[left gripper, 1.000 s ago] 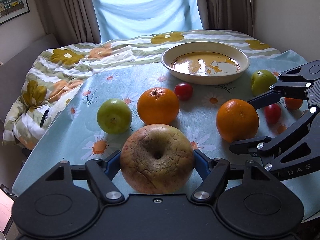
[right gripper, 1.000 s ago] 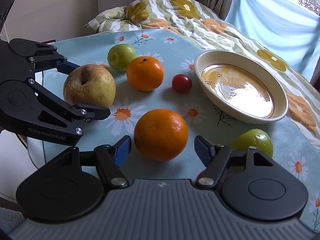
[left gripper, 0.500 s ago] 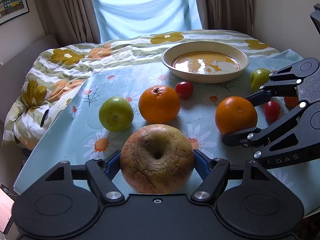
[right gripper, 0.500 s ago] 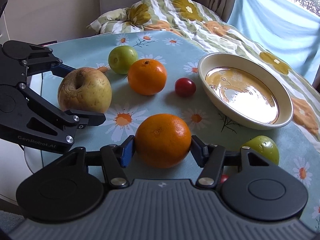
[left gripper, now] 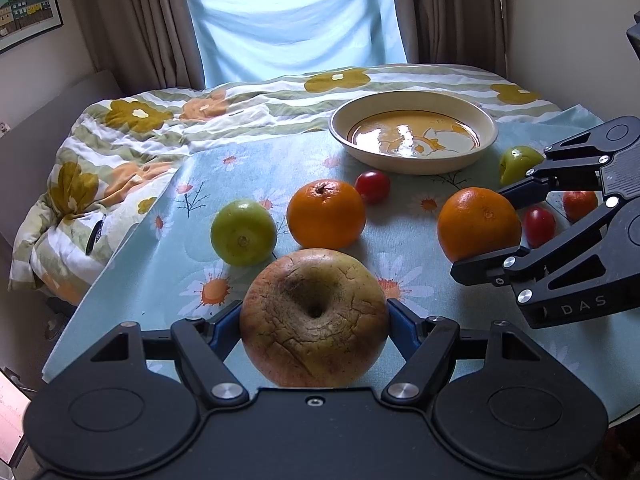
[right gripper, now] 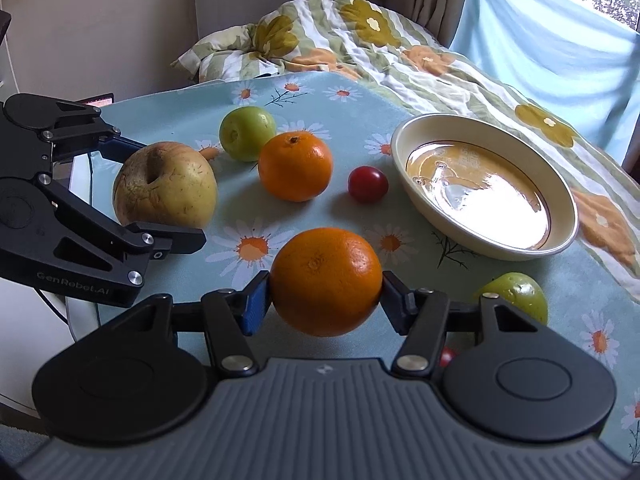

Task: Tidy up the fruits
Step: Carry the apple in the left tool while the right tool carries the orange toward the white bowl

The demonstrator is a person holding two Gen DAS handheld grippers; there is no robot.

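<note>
The right claw point(right gripper: 326, 294) now pinches the orange point(right gripper: 326, 282) it earlier only straddled — left claw point(left gripper: 314, 320) still grips the apple point(left gripper: 314, 318).

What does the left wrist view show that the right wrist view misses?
Only the left wrist view shows the framed picture on the wall and a small orange fruit behind the right claw. Only the right wrist view shows the left claw from outside. Both share the plate, the wrinkled apple in the left claw and the orange in the right.
</note>
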